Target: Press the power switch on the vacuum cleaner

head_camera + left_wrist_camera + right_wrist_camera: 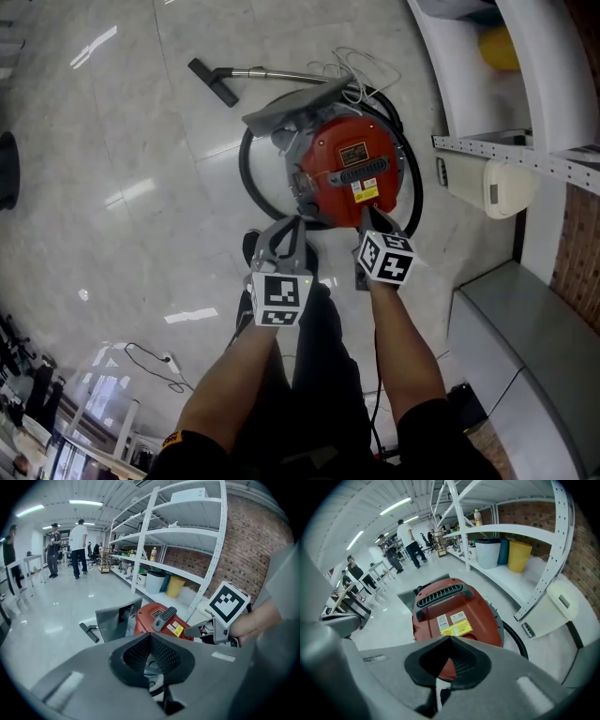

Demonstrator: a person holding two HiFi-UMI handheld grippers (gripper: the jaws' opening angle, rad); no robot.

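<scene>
Closed on nothing: right gripper [368, 216], poised at the near rim of the red canister vacuum cleaner [352, 169] on the floor [131, 141] beside the shelving rack [539, 75]. Likewise closed and empty: left gripper [289, 225], just beside. Could skid off the rounded lid or miss the switch, not identified here. Both forearms reaching down, side by side.

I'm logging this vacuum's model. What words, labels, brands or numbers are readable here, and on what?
Nothing is legible in any view.
Black plate on the red vacuum cleaner: too small to read.
Yellow sticker on its lid: print blurred.
White stickers beside it: print blurred.
Marker cubes: square patterns only, no words.
</scene>
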